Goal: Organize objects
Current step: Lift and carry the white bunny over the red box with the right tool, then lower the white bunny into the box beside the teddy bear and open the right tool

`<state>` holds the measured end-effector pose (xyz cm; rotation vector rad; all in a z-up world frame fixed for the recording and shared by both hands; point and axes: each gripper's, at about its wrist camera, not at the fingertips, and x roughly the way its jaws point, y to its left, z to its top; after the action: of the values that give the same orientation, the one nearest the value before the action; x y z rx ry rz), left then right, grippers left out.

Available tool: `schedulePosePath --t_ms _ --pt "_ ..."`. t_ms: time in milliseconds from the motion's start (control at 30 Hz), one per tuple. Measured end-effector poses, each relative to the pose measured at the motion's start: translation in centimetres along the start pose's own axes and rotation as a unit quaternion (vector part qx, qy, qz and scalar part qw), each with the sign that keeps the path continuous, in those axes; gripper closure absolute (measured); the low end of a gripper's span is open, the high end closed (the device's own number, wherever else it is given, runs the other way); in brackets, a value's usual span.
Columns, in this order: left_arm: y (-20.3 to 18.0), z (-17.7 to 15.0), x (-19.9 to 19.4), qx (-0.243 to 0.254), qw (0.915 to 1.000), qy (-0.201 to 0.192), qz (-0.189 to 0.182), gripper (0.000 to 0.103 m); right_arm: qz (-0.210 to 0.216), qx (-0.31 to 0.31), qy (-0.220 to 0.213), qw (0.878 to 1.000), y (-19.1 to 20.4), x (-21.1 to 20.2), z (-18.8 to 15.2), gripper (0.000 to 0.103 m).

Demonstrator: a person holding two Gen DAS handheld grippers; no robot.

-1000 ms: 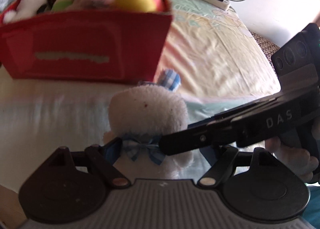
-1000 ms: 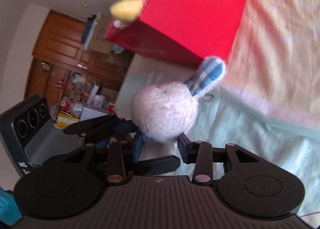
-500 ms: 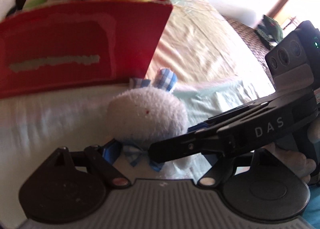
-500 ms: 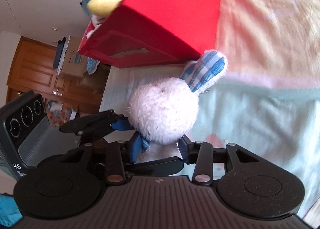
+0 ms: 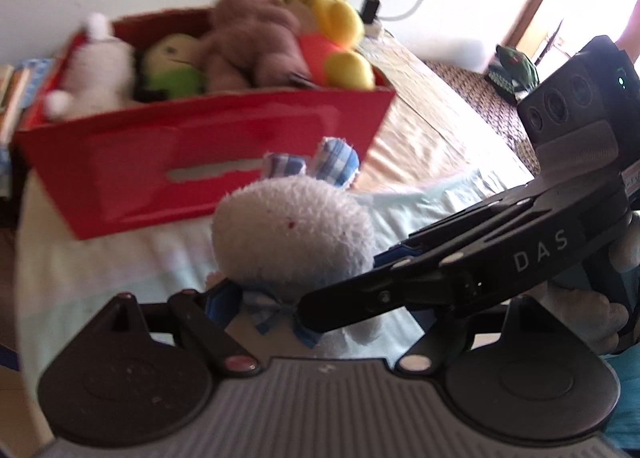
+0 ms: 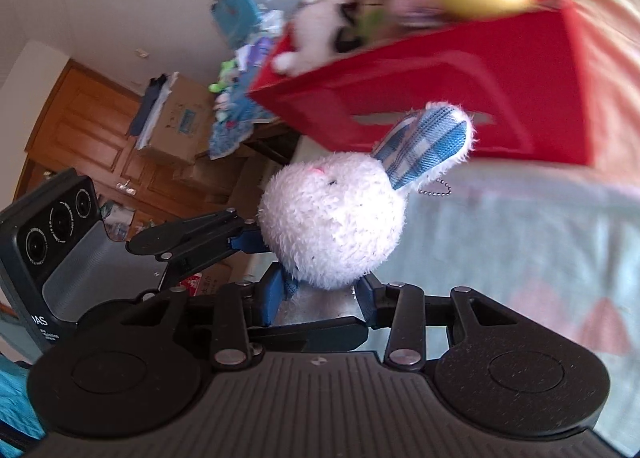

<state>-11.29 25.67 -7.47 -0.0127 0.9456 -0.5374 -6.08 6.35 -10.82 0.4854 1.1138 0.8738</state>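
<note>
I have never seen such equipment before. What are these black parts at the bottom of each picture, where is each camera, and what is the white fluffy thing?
There is no robot here. A person holds two hand-held grippers, each with two fingers and a wide-angle camera that looks forward along them. The black ribbed part at the bottom of each picture is that gripper's own body.

One picture comes from the left gripper, the other from the right gripper. Each camera also sees the other gripper coming in from the side.

The white fluffy thing is a toy rabbit with blue checked ears and a small bead chain. Both grippers are closed on it, near its neck and body.

Behind it a red box, full of soft toys, stands on a bed with a pale sheet.
</note>
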Motion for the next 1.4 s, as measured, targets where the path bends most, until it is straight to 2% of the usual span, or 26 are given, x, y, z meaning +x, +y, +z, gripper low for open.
schedulePosePath --t_ms 300,600,933,1133,1400 --pt "3.0 -0.5 -6.7 -0.027 0.9963 -0.070 0.043 0.020 0.031 -0.083 -0.019 0.996 6.0 2.1 2.3 0.061" --pt "4.7 2.0 -9.3 -0.045 0.9869 -0.140 0.065 0.021 0.045 -0.144 -0.051 0.987 9.7 2.8 5.9 0.061" --pt "5.5 7.7 -7.0 -0.023 0.9832 -0.174 0.049 0.021 0.014 -0.144 -0.137 0.980 8.5 0.8 9.2 0.061" --pt "6.5 10.9 -3.9 -0.009 0.9848 -0.169 0.039 0.021 -0.006 -0.119 -0.178 0.977 6.1 0.5 11.2 0.061" --pt "8.5 12.3 0.2 -0.020 0.9898 -0.140 0.022 0.021 -0.025 -0.083 -0.187 0.978 3.0 1.7 12.5 0.062"
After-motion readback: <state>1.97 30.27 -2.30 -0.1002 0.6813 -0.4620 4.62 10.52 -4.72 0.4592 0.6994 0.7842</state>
